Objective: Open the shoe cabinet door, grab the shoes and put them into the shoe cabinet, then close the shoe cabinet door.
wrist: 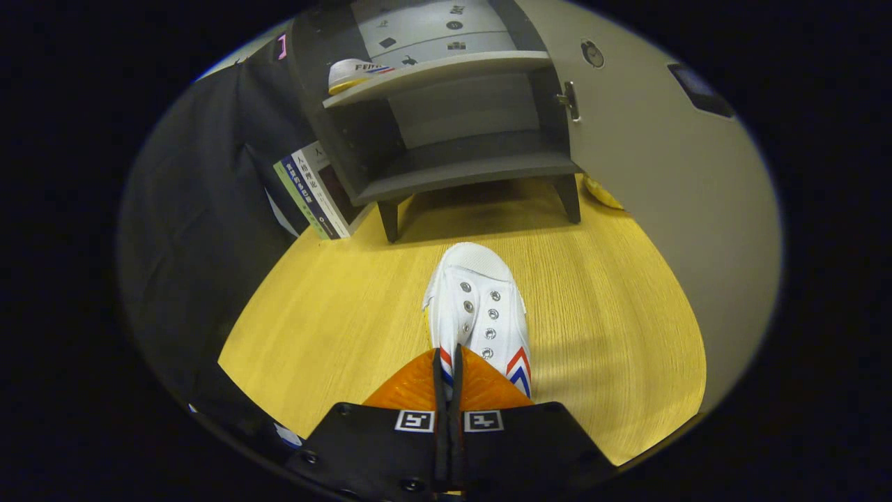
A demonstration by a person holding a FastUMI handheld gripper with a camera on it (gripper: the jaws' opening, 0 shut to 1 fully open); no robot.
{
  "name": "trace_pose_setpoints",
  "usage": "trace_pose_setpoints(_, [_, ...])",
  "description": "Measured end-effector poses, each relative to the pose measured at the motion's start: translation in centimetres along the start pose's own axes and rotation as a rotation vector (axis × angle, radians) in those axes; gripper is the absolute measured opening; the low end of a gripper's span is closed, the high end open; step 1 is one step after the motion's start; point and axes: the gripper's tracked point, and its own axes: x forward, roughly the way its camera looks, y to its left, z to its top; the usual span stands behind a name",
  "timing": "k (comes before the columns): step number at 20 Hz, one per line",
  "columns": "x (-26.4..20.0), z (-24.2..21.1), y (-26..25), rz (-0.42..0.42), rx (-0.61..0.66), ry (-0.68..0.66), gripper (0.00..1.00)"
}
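Wooden floor lies under a white shoe. The gripper points at the open cabinet, level, fingers pinched tight on the shoe's heel edge. Another shoe sits on the top shelf.

The tool has a wide black body with small round screws along its edge. Two little square black-and-white pattern tags sit side by side on top. Its two fingers are flat wedge shapes with a bumpy grid. They sit close together with a thin gap.

Even indoor light, sharp focus, strong fisheye bending, dark shadow beneath the cabinet.
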Motion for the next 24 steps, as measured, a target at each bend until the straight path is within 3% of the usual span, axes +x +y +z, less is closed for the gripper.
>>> trace_pose_setpoints(12, [-4.3, 14.0, 5.9, 0.099, -0.093, -0.239, 0.01])
trace_pose_setpoints(24, [-5.3, 30.2, 9.2, 0.092, -0.149, -0.492, 0.01])
